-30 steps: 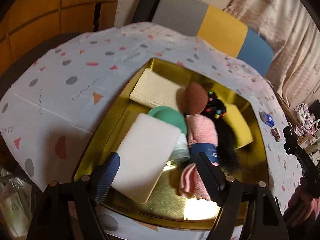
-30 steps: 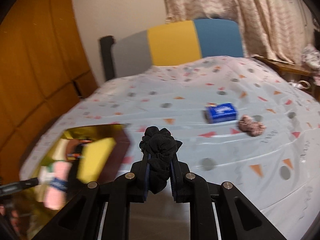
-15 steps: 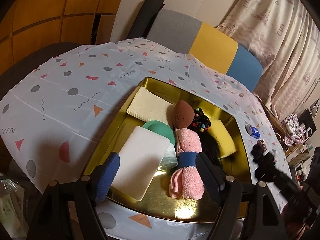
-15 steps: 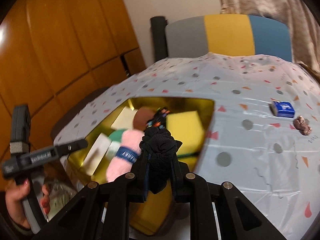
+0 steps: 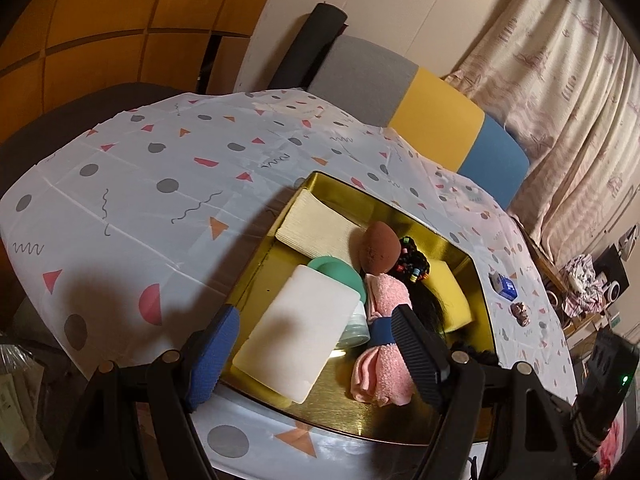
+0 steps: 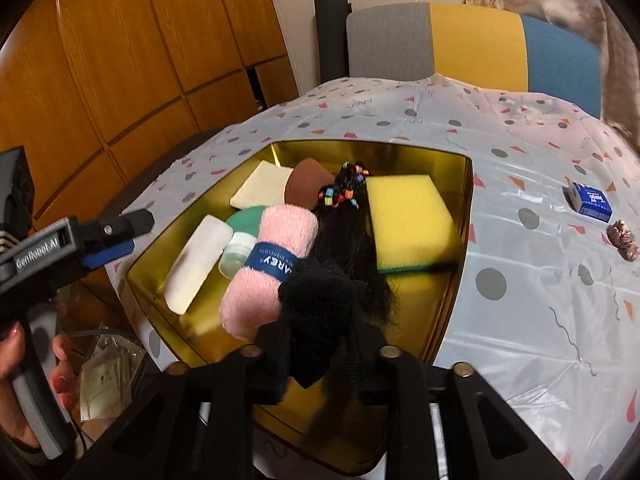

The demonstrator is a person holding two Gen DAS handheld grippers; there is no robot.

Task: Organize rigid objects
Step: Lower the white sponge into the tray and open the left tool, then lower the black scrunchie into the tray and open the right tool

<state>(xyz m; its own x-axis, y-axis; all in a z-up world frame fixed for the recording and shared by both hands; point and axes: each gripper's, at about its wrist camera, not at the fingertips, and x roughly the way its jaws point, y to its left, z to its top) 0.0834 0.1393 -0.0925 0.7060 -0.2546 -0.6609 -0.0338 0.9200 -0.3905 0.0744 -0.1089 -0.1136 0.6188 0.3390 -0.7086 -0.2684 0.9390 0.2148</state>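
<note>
A gold tray (image 5: 478,280) (image 6: 466,200) sits on the patterned tablecloth. It holds a white block (image 5: 298,336) (image 6: 198,264), a rolled pink towel (image 5: 386,360) (image 6: 266,268), a yellow sponge (image 6: 410,220), a brown egg-shaped sponge (image 5: 378,250), a cream cloth (image 5: 316,226), a green-lidded jar (image 5: 340,276) and a black hairpiece with beads (image 6: 344,232). My right gripper (image 6: 316,344) is shut on a black scrunchie (image 6: 318,304) above the tray's near end. My left gripper (image 5: 316,344) is open and empty over the tray's near edge.
A small blue box (image 6: 592,202) (image 5: 506,286) and a pink-brown scrunchie (image 6: 622,238) (image 5: 520,314) lie on the tablecloth (image 6: 520,264) right of the tray. A grey, yellow and blue chair back (image 6: 472,46) stands behind the table. Wooden cabinets are at the left.
My right gripper has swung left with the black scrunchie, from over the tablecloth to above the tray's near end. My left gripper has pulled back and up from the tray.
</note>
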